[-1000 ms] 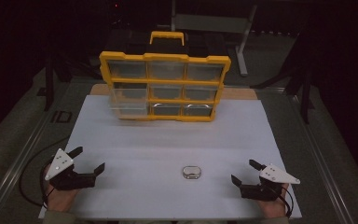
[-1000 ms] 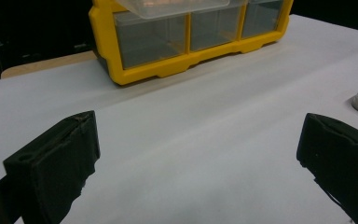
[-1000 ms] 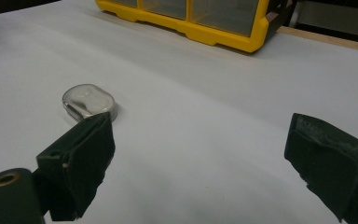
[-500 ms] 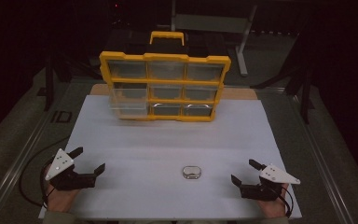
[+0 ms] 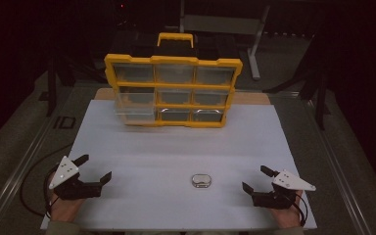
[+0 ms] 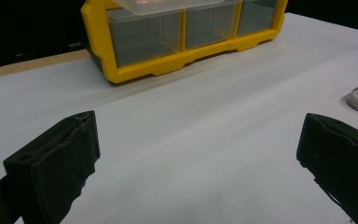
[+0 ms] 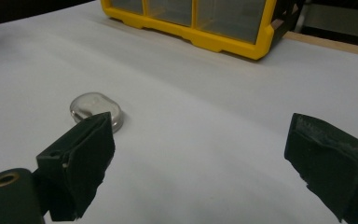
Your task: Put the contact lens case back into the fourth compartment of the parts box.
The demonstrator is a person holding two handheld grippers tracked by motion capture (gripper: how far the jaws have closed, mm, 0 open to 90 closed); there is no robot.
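A yellow organizer case point(image 5: 172, 90) with clear drawers stands upright at the back of the white table point(image 5: 176, 147); one clear drawer point(image 5: 134, 105) at its left sticks out. The case point(image 6: 177, 35) appears ahead in the left gripper view, and its lower edge point(image 7: 200, 23) in the right gripper view. A small rounded silver object point(image 5: 201, 180) lies on the table near the front, between the two grippers. My left gripper point(image 5: 95, 169) rests open at the front left. My right gripper point(image 5: 256, 178) rests open at the front right, the silver object point(image 7: 95, 110) just beyond its left jaw.
The table's wooden edge point(image 5: 254, 98) shows behind the case. Dark floor and metal stand legs point(image 5: 257, 44) lie beyond. A cable point(image 5: 32, 171) trails off the left gripper over the table's left edge. The white surface between case and grippers is bare.
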